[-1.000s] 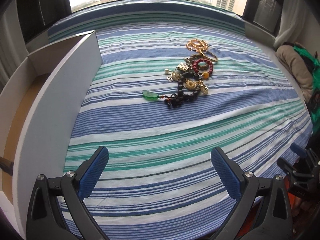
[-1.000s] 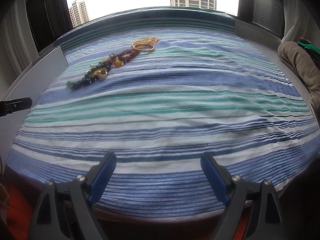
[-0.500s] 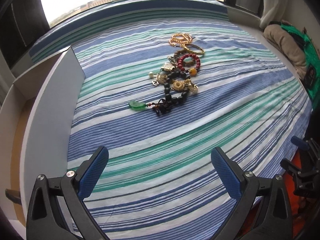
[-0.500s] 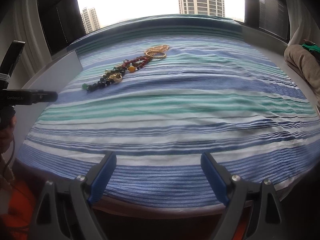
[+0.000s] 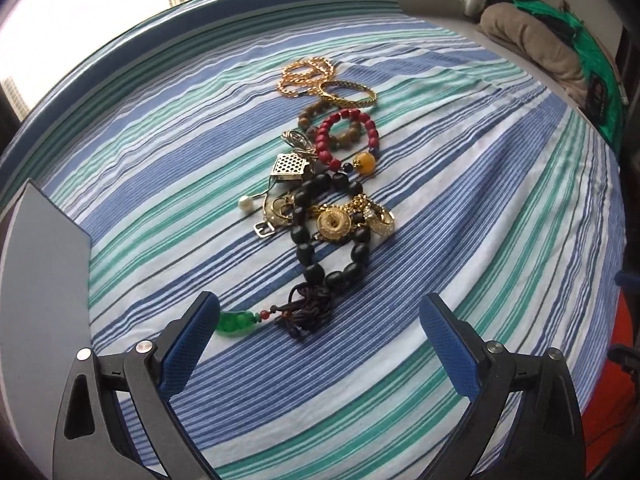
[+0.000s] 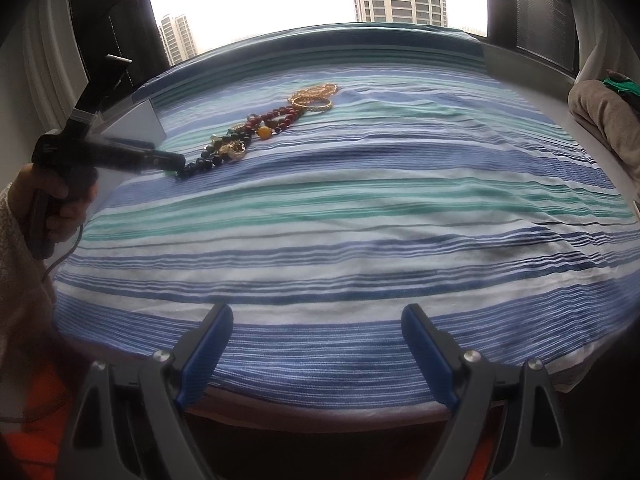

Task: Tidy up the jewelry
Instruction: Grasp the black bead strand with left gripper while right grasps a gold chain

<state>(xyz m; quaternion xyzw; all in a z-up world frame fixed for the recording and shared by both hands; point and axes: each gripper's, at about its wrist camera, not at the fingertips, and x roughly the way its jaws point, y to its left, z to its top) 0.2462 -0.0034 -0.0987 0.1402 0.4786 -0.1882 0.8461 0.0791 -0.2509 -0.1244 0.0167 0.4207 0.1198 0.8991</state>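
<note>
A heap of jewelry lies on the striped cloth [image 5: 480, 240]: a black bead bracelet [image 5: 320, 236] with a dark tassel and green pendant [image 5: 236, 323], a red bead bracelet [image 5: 346, 136], gold chains [image 5: 304, 74], a gold bangle [image 5: 348, 92] and small gold charms [image 5: 334, 222]. My left gripper [image 5: 316, 344] is open, its fingertips flanking the tassel end; the green pendant touches the left finger [image 5: 192, 344]. In the right wrist view the same heap [image 6: 256, 132] lies far left, with the left gripper [image 6: 176, 160] at its near end. My right gripper [image 6: 316, 344] is open over the cloth's front edge.
A white box wall [image 5: 44, 300] stands at the left of the cloth. Bundled beige and green fabric [image 5: 532, 40] lies at the far right. A hand and pale sleeve [image 6: 24, 240] hold the left gripper's handle. Windows rise behind the cloth.
My left gripper has moved forward to the near end of the jewelry heap, the green pendant now at its left finger. The right gripper has edged forward slightly and stays open.
</note>
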